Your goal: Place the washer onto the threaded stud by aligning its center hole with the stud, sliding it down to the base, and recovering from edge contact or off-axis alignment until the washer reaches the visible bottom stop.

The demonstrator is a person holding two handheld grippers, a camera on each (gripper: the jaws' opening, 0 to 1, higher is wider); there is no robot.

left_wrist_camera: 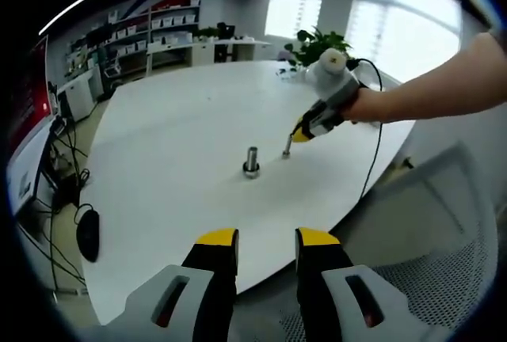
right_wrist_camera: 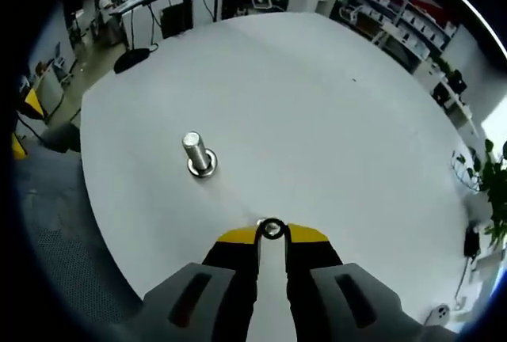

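A short threaded steel stud (left_wrist_camera: 251,160) stands upright on its round base on the white table (left_wrist_camera: 174,128). In the right gripper view the stud (right_wrist_camera: 198,154) is up and to the left of my right gripper (right_wrist_camera: 272,233), which is shut on a small metal washer (right_wrist_camera: 272,228) held edge-on at its yellow tips. From the left gripper view, a hand holds that right gripper (left_wrist_camera: 290,142) just right of the stud, with the washer (left_wrist_camera: 287,150) low near the tabletop and apart from the stud. My left gripper (left_wrist_camera: 267,239) is open near the table's front edge, holding nothing.
A white mesh chair (left_wrist_camera: 432,231) sits by the table's near right edge. A potted plant (left_wrist_camera: 317,45) stands at the far edge. Cables and a dark object (left_wrist_camera: 87,235) lie on the floor to the left. The table (right_wrist_camera: 333,120) is bare around the stud.
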